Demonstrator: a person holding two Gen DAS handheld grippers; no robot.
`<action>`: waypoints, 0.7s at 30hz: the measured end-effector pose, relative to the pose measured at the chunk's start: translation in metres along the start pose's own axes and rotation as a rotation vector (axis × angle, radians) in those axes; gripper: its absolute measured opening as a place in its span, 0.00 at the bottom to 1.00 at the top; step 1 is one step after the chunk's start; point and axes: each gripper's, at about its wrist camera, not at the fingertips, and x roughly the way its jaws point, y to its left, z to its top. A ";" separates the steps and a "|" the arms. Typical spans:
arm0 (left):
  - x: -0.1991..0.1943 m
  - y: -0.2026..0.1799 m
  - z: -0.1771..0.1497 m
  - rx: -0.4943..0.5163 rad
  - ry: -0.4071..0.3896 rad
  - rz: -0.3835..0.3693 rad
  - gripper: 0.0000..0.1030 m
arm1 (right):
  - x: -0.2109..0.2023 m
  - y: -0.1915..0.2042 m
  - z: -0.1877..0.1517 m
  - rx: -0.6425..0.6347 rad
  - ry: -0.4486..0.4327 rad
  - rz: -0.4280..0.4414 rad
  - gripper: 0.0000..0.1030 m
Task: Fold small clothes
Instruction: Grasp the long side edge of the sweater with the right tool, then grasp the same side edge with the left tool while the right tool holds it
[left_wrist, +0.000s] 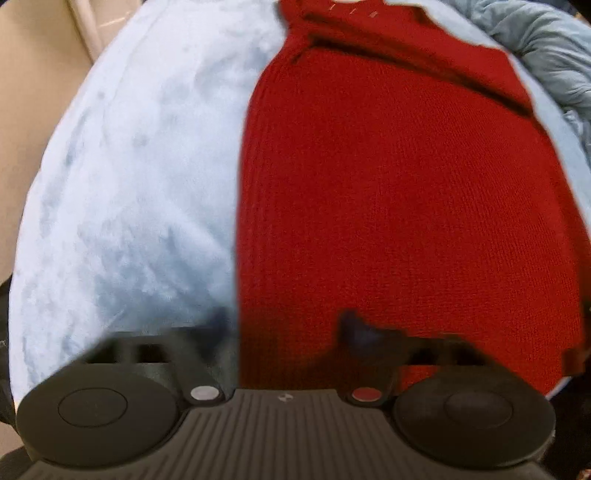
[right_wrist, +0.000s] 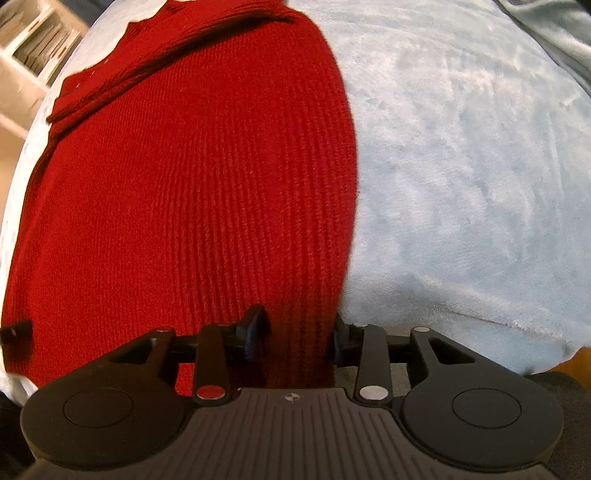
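A red knit garment (left_wrist: 399, 192) lies spread on a pale blue fleece blanket (left_wrist: 140, 184). In the left wrist view it fills the right half, with a folded edge across its far end. My left gripper (left_wrist: 284, 325) is low over the garment's near left edge, fingers wide apart with cloth between them. In the right wrist view the garment (right_wrist: 192, 192) fills the left half. My right gripper (right_wrist: 299, 332) sits at its near right edge, with a strip of red cloth running between the two black fingers (right_wrist: 255, 325).
The blue blanket (right_wrist: 461, 166) extends right in the right wrist view. A bunched grey-blue quilt (left_wrist: 543, 48) lies at the far right of the left wrist view. A white shelf (right_wrist: 33, 48) stands beyond the blanket's far left. Beige floor (left_wrist: 33, 92) borders the blanket.
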 end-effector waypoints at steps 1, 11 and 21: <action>-0.007 -0.001 0.001 0.006 -0.003 -0.010 0.25 | -0.005 0.002 -0.001 -0.004 -0.012 0.003 0.19; -0.091 -0.007 -0.018 0.021 -0.164 -0.049 0.07 | -0.114 0.003 -0.015 0.017 -0.260 0.112 0.16; -0.128 -0.005 -0.094 0.052 -0.140 -0.059 0.06 | -0.156 -0.005 -0.097 0.020 -0.232 0.169 0.16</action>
